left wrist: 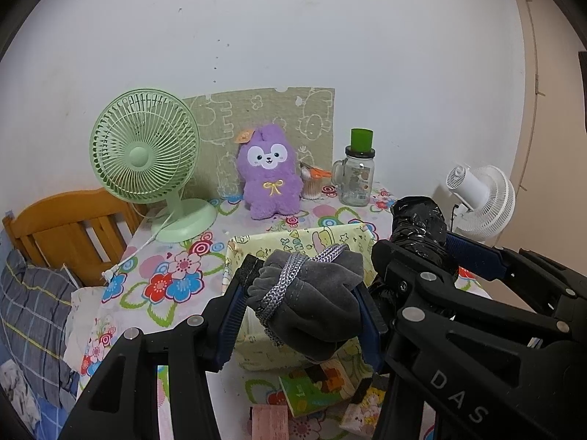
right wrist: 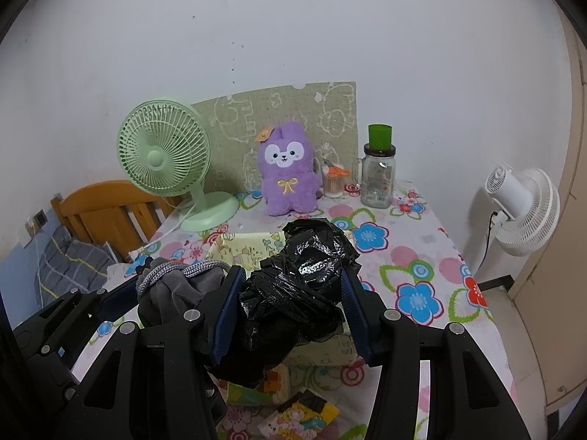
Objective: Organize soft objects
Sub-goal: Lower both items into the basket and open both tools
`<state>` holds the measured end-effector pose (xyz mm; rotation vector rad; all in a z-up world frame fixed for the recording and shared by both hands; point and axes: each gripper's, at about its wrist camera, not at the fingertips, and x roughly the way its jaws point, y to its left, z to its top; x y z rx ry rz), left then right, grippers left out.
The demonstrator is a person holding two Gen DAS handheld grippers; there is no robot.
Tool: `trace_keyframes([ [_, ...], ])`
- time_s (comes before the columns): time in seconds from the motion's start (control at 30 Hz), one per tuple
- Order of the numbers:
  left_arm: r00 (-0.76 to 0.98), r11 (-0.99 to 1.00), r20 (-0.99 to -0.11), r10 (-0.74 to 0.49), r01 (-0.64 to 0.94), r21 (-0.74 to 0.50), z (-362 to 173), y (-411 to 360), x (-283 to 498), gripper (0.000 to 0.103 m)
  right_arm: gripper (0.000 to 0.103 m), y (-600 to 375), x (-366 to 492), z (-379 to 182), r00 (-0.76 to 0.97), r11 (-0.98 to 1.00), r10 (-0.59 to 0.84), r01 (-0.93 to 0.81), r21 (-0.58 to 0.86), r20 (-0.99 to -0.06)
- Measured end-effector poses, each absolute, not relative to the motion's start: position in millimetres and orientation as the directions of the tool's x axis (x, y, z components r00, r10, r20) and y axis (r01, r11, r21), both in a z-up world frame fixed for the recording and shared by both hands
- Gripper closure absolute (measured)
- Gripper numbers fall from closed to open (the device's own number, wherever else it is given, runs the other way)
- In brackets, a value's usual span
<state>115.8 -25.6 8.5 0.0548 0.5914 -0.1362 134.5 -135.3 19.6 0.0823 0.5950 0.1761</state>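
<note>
Above flowered tablecloth (right wrist: pixel 414 256), left gripper (left wrist: pixel 299 293) clamps upright grey pouch (left wrist: pixel 312 293); right gripper (right wrist: pixel 290 293) clamps upright black bag (right wrist: pixel 304 282)

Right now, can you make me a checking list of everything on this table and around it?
Surface: table under a flowered cloth.
Job's things: grey cloth bundle tied with cord; black plastic bundle; yellow fabric box below them.
Clutter: purple plush, green fan, glass jar, cotton swab cup, small books.
Grippers: left gripper jaws clamp the grey bundle; right gripper jaws clamp the black bundle.
Cables: fan cord trails off the table edge.
Surroundings: white fan, wooden headboard, pillow.
</note>
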Motion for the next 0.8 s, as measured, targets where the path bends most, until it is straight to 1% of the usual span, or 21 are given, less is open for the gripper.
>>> trace_keyframes([
  [0.43, 0.823, 0.992, -0.560, -0.092, 0.123, 0.016, 5, -20, 148, 0.047, 0.048, -129, 168, 18, 0.808, 0.981, 0.196, -0.153, 0.123, -0.555],
  [0.8, 0.812, 0.994, -0.577, -0.087, 0.110, 0.004, -4, -18, 178, 0.047, 0.048, -128, 203, 6, 0.791, 0.978, 0.206, -0.155, 0.137, -0.577],
])
